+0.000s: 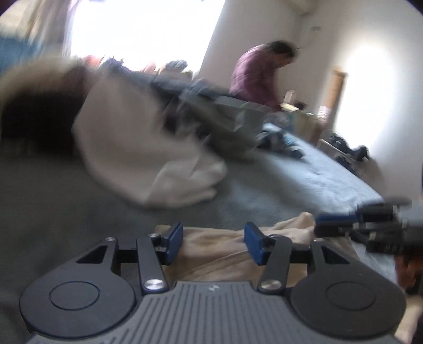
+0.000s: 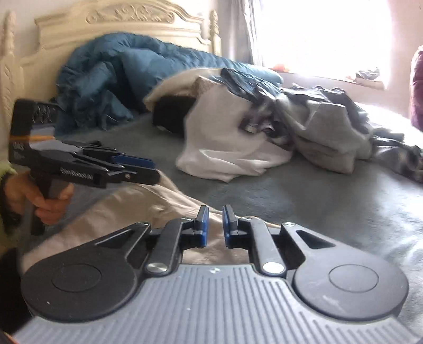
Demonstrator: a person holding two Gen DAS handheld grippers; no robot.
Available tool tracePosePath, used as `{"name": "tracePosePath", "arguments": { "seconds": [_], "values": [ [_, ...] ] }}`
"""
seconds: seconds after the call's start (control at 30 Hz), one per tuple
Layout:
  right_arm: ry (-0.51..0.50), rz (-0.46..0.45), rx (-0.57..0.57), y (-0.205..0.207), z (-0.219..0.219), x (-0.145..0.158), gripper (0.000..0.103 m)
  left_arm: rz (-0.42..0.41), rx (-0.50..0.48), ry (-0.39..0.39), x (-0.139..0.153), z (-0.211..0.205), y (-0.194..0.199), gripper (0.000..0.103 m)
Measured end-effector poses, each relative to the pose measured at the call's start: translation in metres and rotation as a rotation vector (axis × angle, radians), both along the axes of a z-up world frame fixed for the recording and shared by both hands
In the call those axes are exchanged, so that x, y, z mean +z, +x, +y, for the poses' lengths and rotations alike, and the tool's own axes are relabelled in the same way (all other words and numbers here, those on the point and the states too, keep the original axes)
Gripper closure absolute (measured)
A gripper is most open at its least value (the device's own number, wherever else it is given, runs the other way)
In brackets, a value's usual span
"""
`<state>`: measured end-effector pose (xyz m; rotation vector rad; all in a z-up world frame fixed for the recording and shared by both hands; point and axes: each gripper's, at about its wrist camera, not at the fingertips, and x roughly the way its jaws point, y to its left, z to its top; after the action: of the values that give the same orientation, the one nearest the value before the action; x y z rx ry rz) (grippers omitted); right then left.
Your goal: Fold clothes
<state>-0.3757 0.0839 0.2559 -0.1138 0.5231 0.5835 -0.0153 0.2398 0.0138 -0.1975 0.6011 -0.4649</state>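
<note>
Garment in hand: a beige garment (image 1: 227, 251) lies on the grey bed cover (image 2: 304, 201) at the near edge, under both tools.
Left gripper (image 1: 213, 244): jaws apart, the beige cloth lying between the blue pads (image 1: 174, 238) but not pinched; released.
Right gripper (image 2: 213, 223): jaws drawn nearly together. A narrow gap shows between the pads, and whether a fold of beige cloth is caught there cannot be told.
Risk, grasp: the right jaws may have closed on nothing or on one thin layer, so the cloth could slip free when lifted.
Risk, uneven lift: with the left tool unclenched, a pull from the right alone would likely drag and bunch the garment.
Risk, clutter: the pile of white and grey clothes (image 2: 238, 137) sits at about 12 o'clock from the garment, near enough to be snagged in a wide fold.
Left wrist view only: a person in a purple top (image 1: 253, 76) at 1 o'clock, far side of the bed; the picture is blurred.
Right wrist view only: the blue duvet (image 2: 127, 76) and cream headboard (image 2: 127, 21) at 11 o'clock; a hand (image 2: 45, 198) gripping the left tool's handle at 9 o'clock.
</note>
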Motion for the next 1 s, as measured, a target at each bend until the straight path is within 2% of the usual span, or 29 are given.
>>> {"name": "tracePosePath", "arguments": {
  "seconds": [0.07, 0.1, 0.13, 0.23, 0.4, 0.5, 0.6, 0.67, 0.73, 0.83, 0.9, 0.97, 1.0],
  "values": [
    [-0.020, 0.049, -0.037, 0.014, 0.004, -0.018, 0.094, 0.048, 0.037, -0.084, -0.006, 0.009, 0.006, 0.052],
    [0.020, 0.068, -0.048, 0.018, 0.000, -0.021, 0.093, 0.055, 0.059, -0.099, -0.002, 0.013, 0.005, 0.054],
    [0.062, 0.086, -0.059, 0.021, -0.004, -0.024, 0.093, 0.058, 0.084, -0.103, 0.004, 0.017, 0.002, 0.053],
    [0.122, 0.083, -0.095, 0.011, -0.014, -0.003, 0.090, 0.035, 0.124, -0.094, 0.026, 0.032, -0.019, 0.051],
    [0.126, 0.001, 0.000, -0.049, -0.029, 0.025, 0.090, 0.007, 0.127, -0.035, 0.046, 0.041, -0.085, 0.044],
    [0.095, -0.023, 0.078, -0.091, -0.027, 0.022, 0.090, 0.019, 0.129, 0.029, 0.034, 0.031, -0.121, 0.044],
    [-0.013, -0.019, 0.125, -0.117, -0.010, -0.002, 0.090, 0.073, 0.115, 0.065, 0.008, 0.018, -0.141, 0.044],
    [-0.119, -0.013, 0.139, -0.126, 0.006, -0.026, 0.090, 0.094, 0.143, 0.055, -0.008, 0.016, -0.145, 0.044],
    [-0.162, -0.082, 0.135, -0.136, 0.014, -0.036, 0.090, 0.090, 0.163, 0.022, -0.005, 0.021, -0.148, 0.044],
    [-0.146, -0.097, 0.115, -0.146, 0.014, -0.017, 0.090, 0.071, 0.189, 0.007, 0.007, 0.029, -0.158, 0.044],
    [-0.125, -0.149, 0.145, -0.162, 0.006, -0.010, 0.090, 0.050, 0.176, 0.017, 0.011, 0.030, -0.166, 0.040],
    [-0.130, -0.165, 0.188, -0.174, 0.001, -0.013, 0.088, 0.077, 0.166, 0.021, 0.004, 0.028, -0.168, 0.038],
    [-0.149, -0.148, 0.190, -0.175, 0.002, -0.021, 0.083, 0.101, 0.167, 0.020, -0.004, 0.026, -0.166, 0.038]
  ]
}}
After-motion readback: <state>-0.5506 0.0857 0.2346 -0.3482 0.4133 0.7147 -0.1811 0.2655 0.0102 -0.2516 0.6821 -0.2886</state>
